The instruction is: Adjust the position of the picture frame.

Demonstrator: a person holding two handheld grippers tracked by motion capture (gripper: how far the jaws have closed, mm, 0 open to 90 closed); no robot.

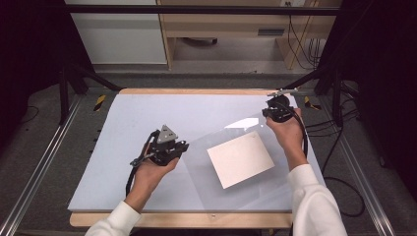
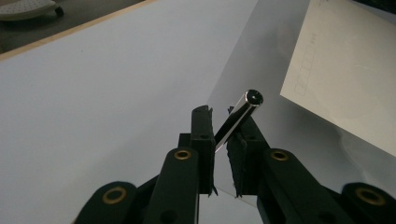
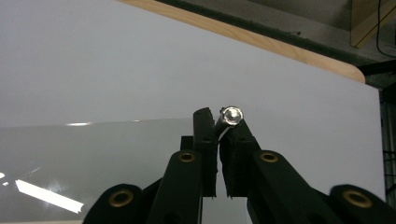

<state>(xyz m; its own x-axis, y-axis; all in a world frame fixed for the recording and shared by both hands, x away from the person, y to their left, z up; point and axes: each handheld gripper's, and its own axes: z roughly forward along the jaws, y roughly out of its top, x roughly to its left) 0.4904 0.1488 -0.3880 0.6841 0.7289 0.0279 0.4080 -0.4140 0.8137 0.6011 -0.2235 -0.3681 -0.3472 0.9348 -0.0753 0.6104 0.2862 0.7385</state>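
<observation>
1. Here, in the high view, a clear plastic sleeve (image 1: 236, 157) lies flat on the white bench (image 1: 128, 123) with a sheet of paper (image 1: 240, 159) inside or on it, I cannot tell which. The left gripper (image 1: 169, 147) sits at the sleeve's left edge and the right gripper (image 1: 276, 112) at its far right corner. Probably the two hold opposite sides so that the sleeve stays stretched and does not slide.
2. In the left gripper view, the fingers (image 2: 202, 140) pinch a thin shiny rod (image 2: 238, 119), maybe a pen, which points up and to the right. It hangs just above the sleeve's edge, with the paper near on the right.
3. In the right gripper view, the fingers (image 3: 205, 140) are pressed close together on a short silvery rod (image 3: 230, 116), seen from its end. The sleeve's far edge runs just below it, so I judge that the tip is placed there to press or lift this corner.
</observation>
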